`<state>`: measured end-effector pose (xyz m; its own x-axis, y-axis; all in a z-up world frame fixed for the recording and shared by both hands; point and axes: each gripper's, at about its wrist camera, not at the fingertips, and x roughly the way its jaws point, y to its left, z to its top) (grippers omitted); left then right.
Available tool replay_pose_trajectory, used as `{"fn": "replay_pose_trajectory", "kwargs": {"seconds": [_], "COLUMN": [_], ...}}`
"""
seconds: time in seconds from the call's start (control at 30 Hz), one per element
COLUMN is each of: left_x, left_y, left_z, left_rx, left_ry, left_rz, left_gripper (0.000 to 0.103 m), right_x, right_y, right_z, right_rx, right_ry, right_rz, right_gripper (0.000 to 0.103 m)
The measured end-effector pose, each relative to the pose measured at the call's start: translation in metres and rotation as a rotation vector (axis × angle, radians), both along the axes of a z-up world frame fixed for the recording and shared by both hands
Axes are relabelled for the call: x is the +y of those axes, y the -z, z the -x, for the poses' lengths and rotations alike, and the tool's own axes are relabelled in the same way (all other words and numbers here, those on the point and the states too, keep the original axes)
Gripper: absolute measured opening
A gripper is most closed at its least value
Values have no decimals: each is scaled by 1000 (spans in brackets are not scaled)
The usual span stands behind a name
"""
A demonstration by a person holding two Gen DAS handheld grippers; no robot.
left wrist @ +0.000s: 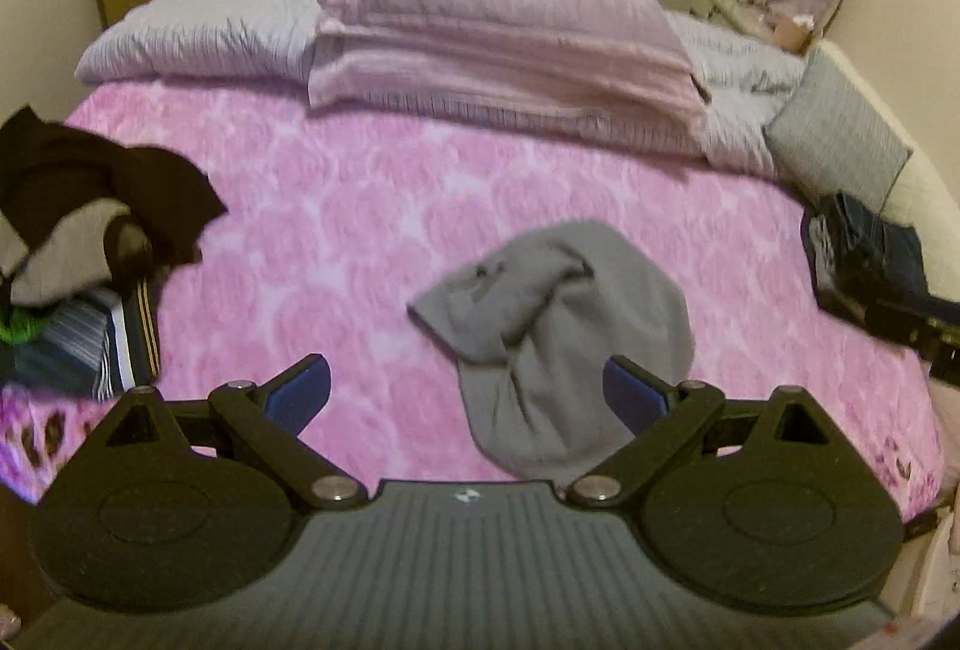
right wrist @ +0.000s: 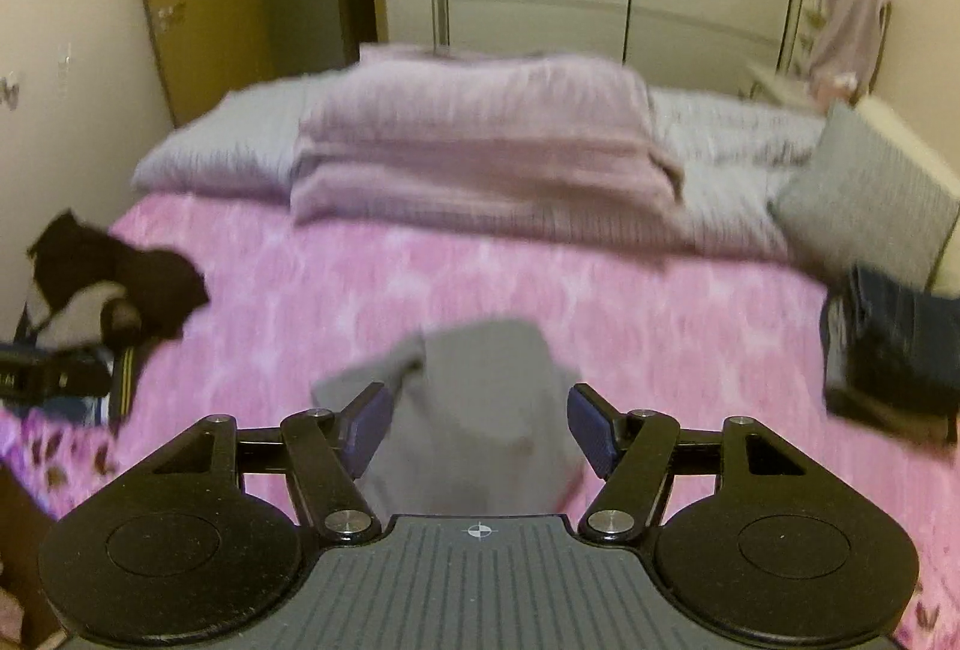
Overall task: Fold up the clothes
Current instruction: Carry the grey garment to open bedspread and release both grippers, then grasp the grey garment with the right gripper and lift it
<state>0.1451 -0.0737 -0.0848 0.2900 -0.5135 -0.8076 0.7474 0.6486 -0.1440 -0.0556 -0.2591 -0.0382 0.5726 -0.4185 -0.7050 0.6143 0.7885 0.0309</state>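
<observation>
A crumpled grey garment (left wrist: 558,332) lies on the pink bedspread (left wrist: 360,230) near the bed's front edge. My left gripper (left wrist: 465,392) hovers open just above it, the cloth lying under and beside its right finger, nothing held. In the right wrist view the same grey garment (right wrist: 480,410) shows between the spread fingers of my right gripper (right wrist: 477,428), which is open; the blur hides whether the pads touch the cloth. The right gripper's black body (left wrist: 912,332) shows at the right edge of the left wrist view.
A heap of unfolded dark, grey and striped clothes (left wrist: 90,242) lies at the bed's left edge. Folded dark garments (left wrist: 864,254) are stacked at the right edge. A folded lilac blanket (left wrist: 504,38) and pillows fill the head of the bed, with a grey cushion (left wrist: 840,134) beside them.
</observation>
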Motion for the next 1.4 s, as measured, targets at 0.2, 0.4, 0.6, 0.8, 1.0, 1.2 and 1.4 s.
{"fn": "replay_pose_trajectory", "kwargs": {"seconds": [0.2,0.4,0.6,0.8,1.0,1.2,1.4], "left_x": [-6,-11,-14,-13,-15,-26,-35], "left_y": [9,10,12,14,20,28,39], "left_z": [43,70,83,85,77,61,44], "left_rx": [12,-1,-3,0,7,21,40], "left_ry": [27,49,59,62,79,127,165], "left_rz": [-49,-72,-90,-105,-125,-150,-184], "left_gripper": [96,96,96,96,96,96,96], "right_x": [2,0,0,0,-2,-6,-12], "right_y": [31,40,45,49,53,57,64], "right_z": [33,48,56,54,45,33,21], "right_rx": [49,61,72,82,89,112,131], "right_ry": [-12,-13,-19,-21,-18,18,65], "right_rz": [-76,-109,-118,-123,-129,-142,-163], "right_gripper": [63,63,63,63,63,63,63]}}
